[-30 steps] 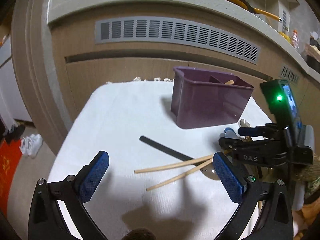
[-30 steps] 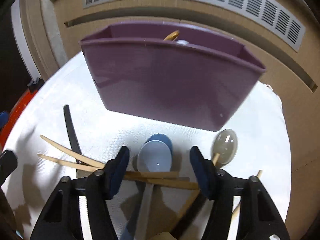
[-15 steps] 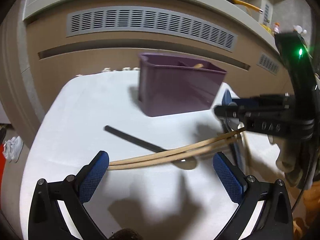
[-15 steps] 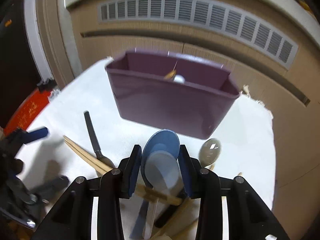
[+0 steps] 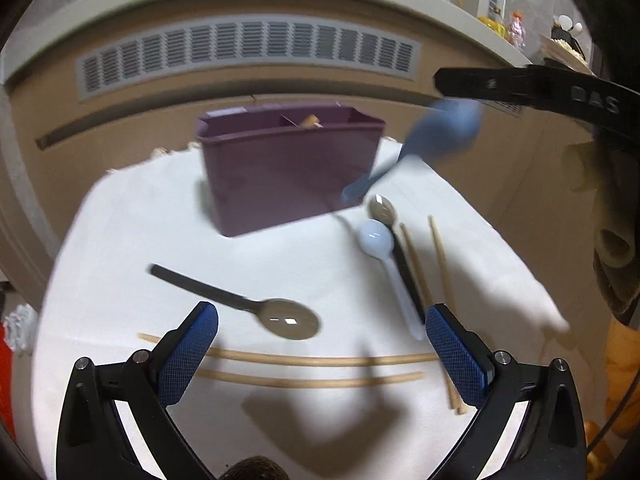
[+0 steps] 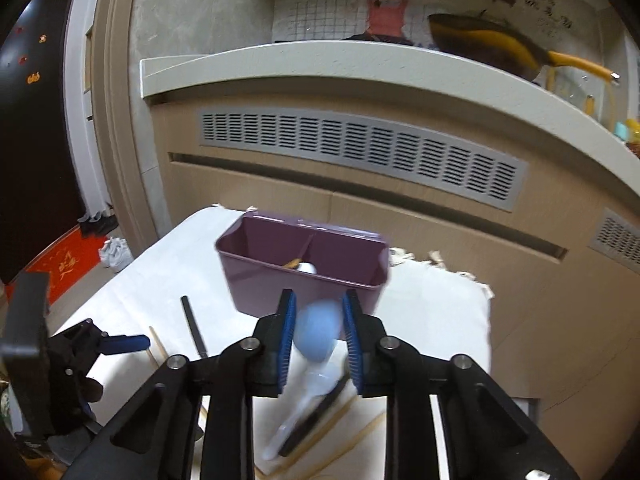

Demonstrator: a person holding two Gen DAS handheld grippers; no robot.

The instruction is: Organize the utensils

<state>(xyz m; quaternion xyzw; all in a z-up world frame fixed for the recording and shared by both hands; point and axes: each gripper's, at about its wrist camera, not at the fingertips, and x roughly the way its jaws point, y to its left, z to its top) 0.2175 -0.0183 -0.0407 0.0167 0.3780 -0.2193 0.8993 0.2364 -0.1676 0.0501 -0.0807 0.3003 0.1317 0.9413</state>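
A purple divided bin (image 5: 288, 168) (image 6: 304, 272) stands on the white cloth, with a wooden handle and a white spoon inside. My right gripper (image 6: 318, 336) is shut on a blue spoon (image 6: 316, 336) by its bowl and holds it in the air just right of the bin; the spoon (image 5: 436, 136) looks blurred in the left wrist view. My left gripper (image 5: 320, 352) is open and empty, low over two chopsticks (image 5: 312, 370). A metal spoon with a black handle (image 5: 248, 308), a white spoon (image 5: 380, 248), another metal spoon (image 5: 384, 210) and more chopsticks (image 5: 440, 264) lie on the cloth.
The white cloth (image 5: 132, 240) covers a small table in front of a beige cabinet with a grey vent (image 6: 360, 152). A pan with a yellow handle (image 6: 500, 48) sits on the counter above. The floor at left holds a red mat (image 6: 68, 264) and white shoes.
My right gripper closed on the blue spoon and lifted it off the pile, up beside the bin. The two chopsticks shifted and now lie flat across the cloth in front of my left gripper.
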